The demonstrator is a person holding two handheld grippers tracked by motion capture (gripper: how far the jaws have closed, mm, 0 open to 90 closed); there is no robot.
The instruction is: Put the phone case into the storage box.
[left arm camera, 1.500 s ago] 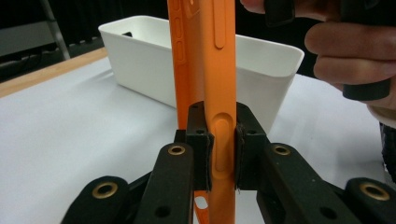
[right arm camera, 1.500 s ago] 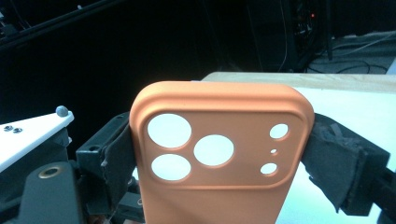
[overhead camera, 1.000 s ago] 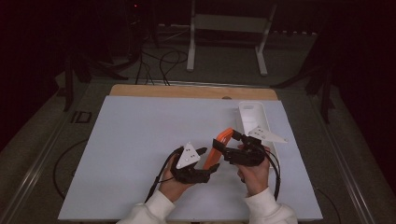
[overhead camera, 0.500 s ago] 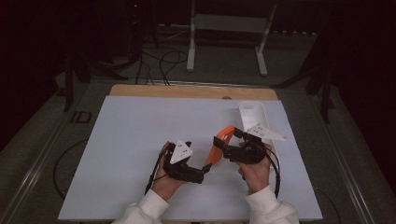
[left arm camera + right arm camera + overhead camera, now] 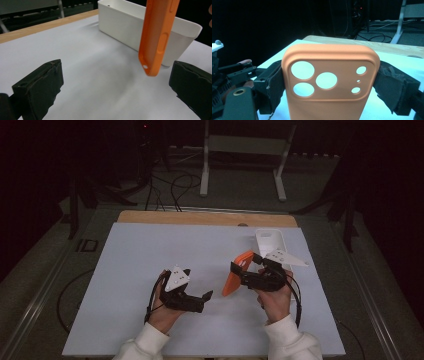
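Note:
An orange phone case [image 5: 232, 281] hangs tilted above the white tabletop [image 5: 150, 250], with my right gripper [image 5: 240, 271] shut on its upper end. The right gripper view has the case [image 5: 329, 100] upright, camera holes toward me, pinched at both sides by the gripper [image 5: 331, 86]. My left gripper [image 5: 202, 301] rests lower left of the case, apart from it, open and holding nothing. From the left gripper view its jaws [image 5: 115, 87] stand wide apart, and the case's lower corner [image 5: 156, 40] hovers ahead on the right.
A white rectangular bin [image 5: 270, 242] stands at the back right, just beyond the right hand; it is close behind the case [image 5: 120, 22]. A wooden strip [image 5: 200, 217] borders the far table edge. Cables and a stand are on the floor beyond.
My left gripper has pulled away from the case to the left and toward the near edge, jaws open. The right gripper keeps the case and has shifted slightly.

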